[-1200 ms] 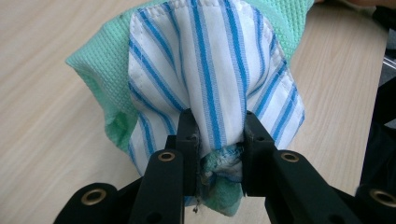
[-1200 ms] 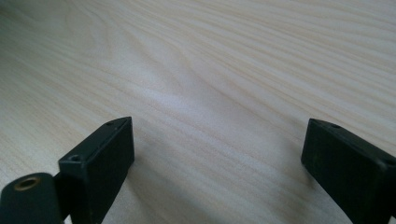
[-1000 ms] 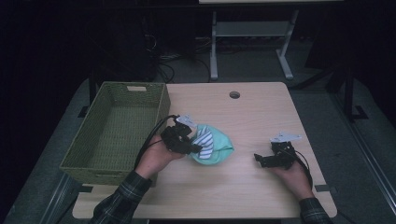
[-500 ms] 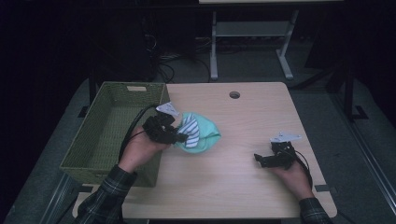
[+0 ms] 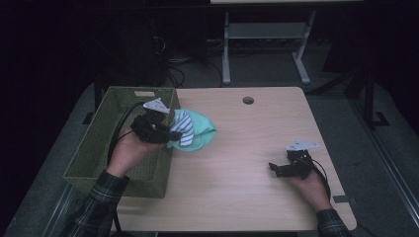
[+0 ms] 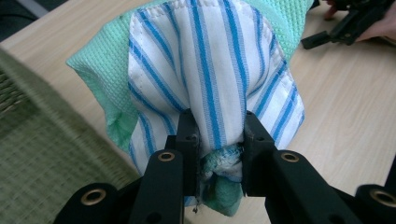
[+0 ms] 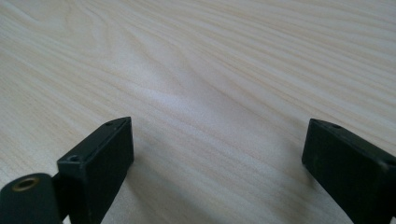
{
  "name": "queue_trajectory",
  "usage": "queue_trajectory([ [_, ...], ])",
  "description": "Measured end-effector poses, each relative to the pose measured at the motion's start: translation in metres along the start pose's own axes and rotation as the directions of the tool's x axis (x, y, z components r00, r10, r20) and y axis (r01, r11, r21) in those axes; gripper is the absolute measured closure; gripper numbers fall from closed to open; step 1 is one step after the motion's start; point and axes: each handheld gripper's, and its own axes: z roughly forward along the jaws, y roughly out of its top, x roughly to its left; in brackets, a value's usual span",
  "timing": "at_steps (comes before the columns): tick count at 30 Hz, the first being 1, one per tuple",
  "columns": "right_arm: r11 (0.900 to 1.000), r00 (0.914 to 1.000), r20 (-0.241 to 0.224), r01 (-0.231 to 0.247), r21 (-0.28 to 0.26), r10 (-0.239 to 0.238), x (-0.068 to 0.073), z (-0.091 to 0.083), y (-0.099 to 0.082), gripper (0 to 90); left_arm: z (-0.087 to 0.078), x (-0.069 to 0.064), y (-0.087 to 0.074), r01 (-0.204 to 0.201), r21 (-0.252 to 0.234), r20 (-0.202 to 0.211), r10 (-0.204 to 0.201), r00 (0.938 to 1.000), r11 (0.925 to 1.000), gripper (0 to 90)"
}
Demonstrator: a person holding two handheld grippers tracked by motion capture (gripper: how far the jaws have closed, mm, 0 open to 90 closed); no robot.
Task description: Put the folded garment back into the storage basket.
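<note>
Left of centre in the high view, a bundle of cloths (image 5: 192, 132) hangs in the air just beside the right rim of the basket, above the table. It is a mint-green waffle-weave cloth (image 6: 105, 79) wrapped round a white cloth with blue stripes (image 6: 210, 70), soft and bunched. The left gripper (image 5: 165, 134) has its jaws closed narrowly on the gathered fabric, the stripes pinched between the black pads. The green woven basket (image 5: 99, 148), rectangular and deep, sits at the left of the frame on the table edge; what shows of its inside is bare weave. The table (image 5: 247, 148) is pale wood grain with a round hole (image 5: 248, 100) near its far edge. At lower right the right gripper (image 5: 277, 169) rests on the table, jaws spread wide with nothing between them.
</note>
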Motion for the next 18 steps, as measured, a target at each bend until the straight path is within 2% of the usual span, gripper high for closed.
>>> queue_trajectory([
  [9,1.0000,1.0000,0.000,0.000,0.000,0.000,0.000,0.000,0.000,8.3,-0.021,0.022,-0.014,0.050,-0.005,-0.057,-0.050,0.9971,0.9988,72.7],
  [14,1.0000,1.0000,0.000,0.000,0.000,0.000,0.000,0.000,0.000,8.4,-0.031,0.034,-0.023,0.084,-0.008,-0.096,-0.085,0.9917,0.9964,72.7],
  [18,1.0000,1.0000,0.000,0.000,0.000,0.000,0.000,0.000,0.000,8.3,-0.039,0.045,-0.032,0.111,-0.008,-0.132,-0.111,0.9850,0.9938,72.7],
])
